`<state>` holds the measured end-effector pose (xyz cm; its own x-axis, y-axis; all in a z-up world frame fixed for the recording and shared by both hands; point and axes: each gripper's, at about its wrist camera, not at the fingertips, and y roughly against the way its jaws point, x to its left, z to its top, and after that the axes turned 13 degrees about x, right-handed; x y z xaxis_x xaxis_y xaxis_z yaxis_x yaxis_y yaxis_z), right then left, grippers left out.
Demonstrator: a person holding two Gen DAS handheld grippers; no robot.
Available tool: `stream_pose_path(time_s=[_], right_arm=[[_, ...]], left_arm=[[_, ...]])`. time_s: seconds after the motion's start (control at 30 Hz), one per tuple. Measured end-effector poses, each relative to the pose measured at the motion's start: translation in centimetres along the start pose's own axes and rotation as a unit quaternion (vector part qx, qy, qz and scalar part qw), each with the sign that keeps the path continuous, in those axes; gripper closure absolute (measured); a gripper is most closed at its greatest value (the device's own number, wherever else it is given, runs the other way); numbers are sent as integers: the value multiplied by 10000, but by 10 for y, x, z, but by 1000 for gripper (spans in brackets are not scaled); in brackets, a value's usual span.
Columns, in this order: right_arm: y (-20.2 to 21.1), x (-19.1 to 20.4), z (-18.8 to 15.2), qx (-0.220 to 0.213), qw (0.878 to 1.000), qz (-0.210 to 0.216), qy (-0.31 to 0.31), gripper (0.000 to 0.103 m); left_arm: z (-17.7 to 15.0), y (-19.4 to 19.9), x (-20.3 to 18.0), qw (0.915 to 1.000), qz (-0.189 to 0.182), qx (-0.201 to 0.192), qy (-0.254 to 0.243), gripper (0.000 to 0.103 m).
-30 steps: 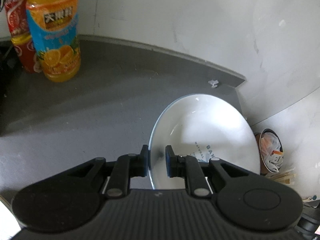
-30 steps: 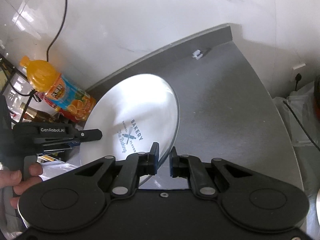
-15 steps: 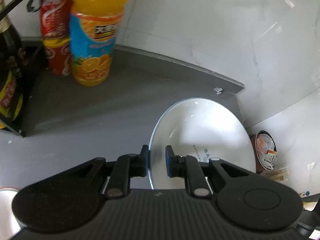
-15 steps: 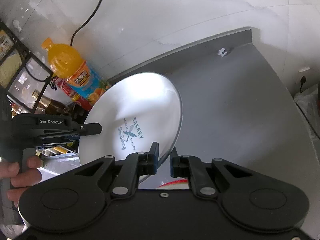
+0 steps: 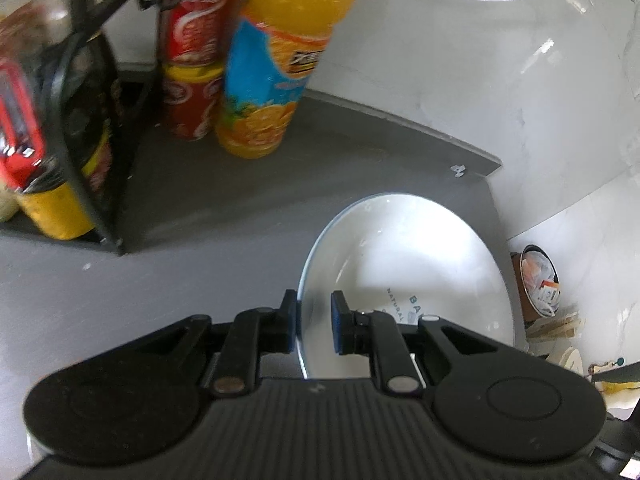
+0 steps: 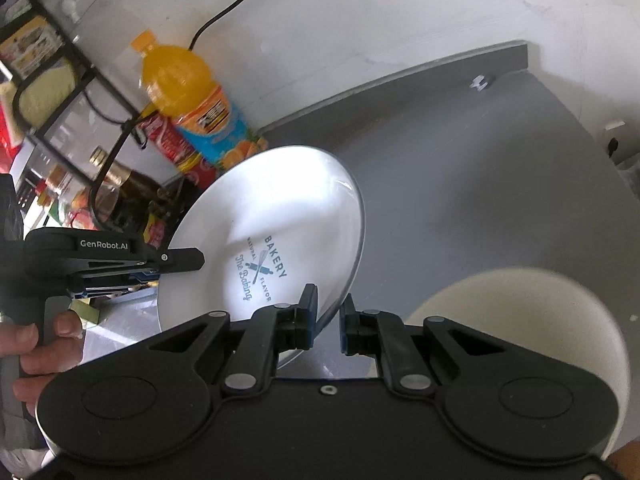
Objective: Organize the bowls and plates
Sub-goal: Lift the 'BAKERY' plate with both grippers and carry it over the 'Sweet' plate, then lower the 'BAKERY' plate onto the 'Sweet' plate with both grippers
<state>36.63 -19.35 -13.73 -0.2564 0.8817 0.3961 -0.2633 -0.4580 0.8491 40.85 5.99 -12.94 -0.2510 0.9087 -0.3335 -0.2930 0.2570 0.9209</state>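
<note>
Both grippers, left (image 5: 314,322) and right (image 6: 329,316), clenched on white plate (image 6: 280,216) rim; juice bottle (image 6: 192,100) at 11 o'clock.

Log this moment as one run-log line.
held: white plate | left tool: shut on rim | right tool: shut on opposite rim | plate: lifted, tilted over grey counter | nearby: cream bowl, orange bottle

1. Plate (image 6: 280,216): white, with a dark blue "BAKERY" print.
2. Bottle (image 5: 276,60), far left: orange, with a blue and orange label showing orange slices.
3. Cans (image 5: 192,64): red with yellow bands.
4. Counter (image 5: 208,200): plain grey.
5. Bowl (image 6: 532,312), near right: cream.
6. Grippers: black, blue pads (image 5: 335,322).
</note>
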Motion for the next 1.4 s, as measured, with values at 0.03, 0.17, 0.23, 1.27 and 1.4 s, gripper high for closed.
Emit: stream_pose_path(time_s=[0.03, 0.17, 0.23, 1.27, 1.4], right_arm=[[-1, 3, -4, 9, 10000, 9, 1, 92], [-9, 18, -22, 52, 10000, 40, -17, 92], [-13, 27, -31, 77, 9999, 60, -22, 92], [-59, 105, -96, 753, 9957, 212, 491, 92], [-66, 105, -100, 899, 9945, 200, 492, 92]], left_arm=[[-4, 2, 6, 10000, 3, 15, 9, 88], [-18, 9, 28, 10000, 16, 48, 17, 88], [-24, 14, 39, 10000, 28, 57, 16, 88], [-102, 44, 163, 9982, 262, 329, 417, 88], [-106, 41, 169, 9974, 259, 459, 487, 88]])
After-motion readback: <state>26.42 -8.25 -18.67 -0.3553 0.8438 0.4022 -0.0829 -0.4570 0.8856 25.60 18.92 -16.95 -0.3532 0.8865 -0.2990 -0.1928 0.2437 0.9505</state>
